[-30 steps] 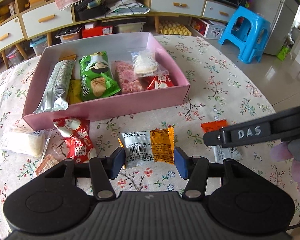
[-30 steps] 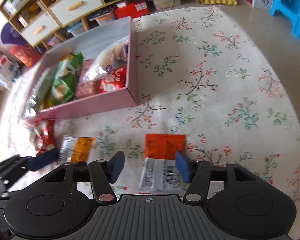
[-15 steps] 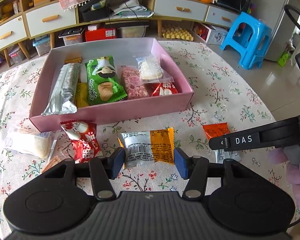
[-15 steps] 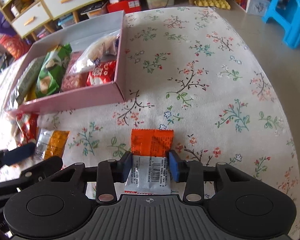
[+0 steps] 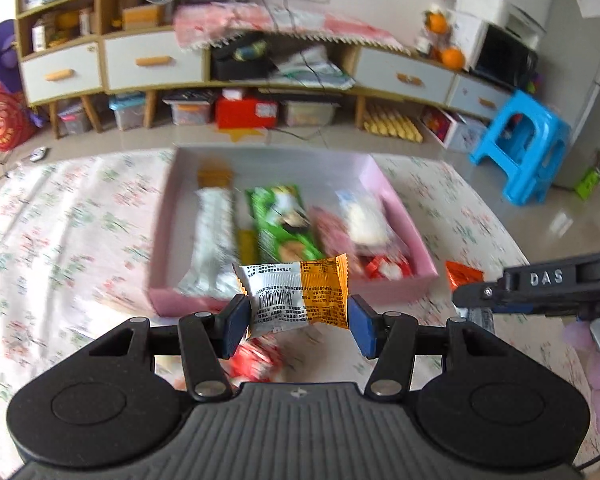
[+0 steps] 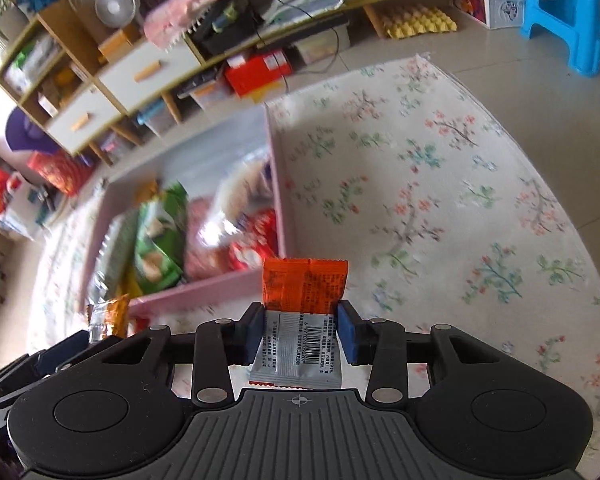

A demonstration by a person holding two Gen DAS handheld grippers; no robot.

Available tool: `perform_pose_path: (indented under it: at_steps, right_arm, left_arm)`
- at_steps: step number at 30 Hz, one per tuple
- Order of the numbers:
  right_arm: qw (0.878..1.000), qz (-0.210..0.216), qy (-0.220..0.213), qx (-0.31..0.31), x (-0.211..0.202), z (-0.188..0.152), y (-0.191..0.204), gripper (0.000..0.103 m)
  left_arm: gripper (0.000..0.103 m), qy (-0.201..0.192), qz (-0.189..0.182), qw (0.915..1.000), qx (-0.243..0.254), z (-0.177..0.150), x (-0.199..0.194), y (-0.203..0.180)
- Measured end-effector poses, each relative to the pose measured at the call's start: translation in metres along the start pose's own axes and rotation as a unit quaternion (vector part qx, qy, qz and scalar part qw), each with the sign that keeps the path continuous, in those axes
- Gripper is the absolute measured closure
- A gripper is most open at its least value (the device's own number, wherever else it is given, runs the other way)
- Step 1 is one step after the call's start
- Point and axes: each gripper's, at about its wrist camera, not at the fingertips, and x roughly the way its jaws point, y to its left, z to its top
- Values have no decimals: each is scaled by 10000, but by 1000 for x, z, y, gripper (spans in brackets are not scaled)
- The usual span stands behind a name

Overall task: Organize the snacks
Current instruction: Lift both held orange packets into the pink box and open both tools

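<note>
My left gripper (image 5: 296, 322) is shut on a silver-and-orange snack packet (image 5: 296, 294) and holds it in the air in front of the pink box (image 5: 404, 216). My right gripper (image 6: 302, 334) is shut on a red-orange and silver packet (image 6: 302, 304), lifted above the floral tablecloth just right of the pink box (image 6: 278, 184). The box holds several snacks, among them a green bag (image 5: 282, 226) and a silver bar (image 5: 214, 232). The right gripper (image 5: 540, 284) shows at the right in the left wrist view.
A red packet (image 5: 256, 354) lies on the tablecloth below my left gripper. A blue stool (image 5: 520, 146) stands on the floor at the right. Cabinets with drawers (image 5: 152, 60) line the back wall.
Both grippers have lifted their packets off the tablecloth and tilted upward; the left gripper closed on its packet. The view is blurred with motion.
</note>
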Motion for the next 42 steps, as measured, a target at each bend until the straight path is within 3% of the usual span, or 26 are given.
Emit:
perform_pose_path:
  at_steps: [5,14,27,30,34,42]
  right_arm:
    - [9990,389,-240,16,10,9,18,65]
    - [9924,1112,-504,173,35,25,40,64]
    - [9902,1195,-476,548,62,34,35,63]
    - [9890,1254,-521,581,62,33,32,62]
    - [9876,1308,-509,699,59,34,28,42]
    - [9897,1154,-503,681,51,36,28,38]
  left_arm:
    - [53,-131,233,9996,-128,16,7,15]
    - [52,-146,219,9991,-343,44,41,25]
    - [52,-109,302,9985,-444,56,67,27]
    - [42,-107,261,9985,-478,56,68,29]
    - [38,-95,341,9984,-435,55,67,28]
    - [26,-109,318,9983,-480,52,56,33]
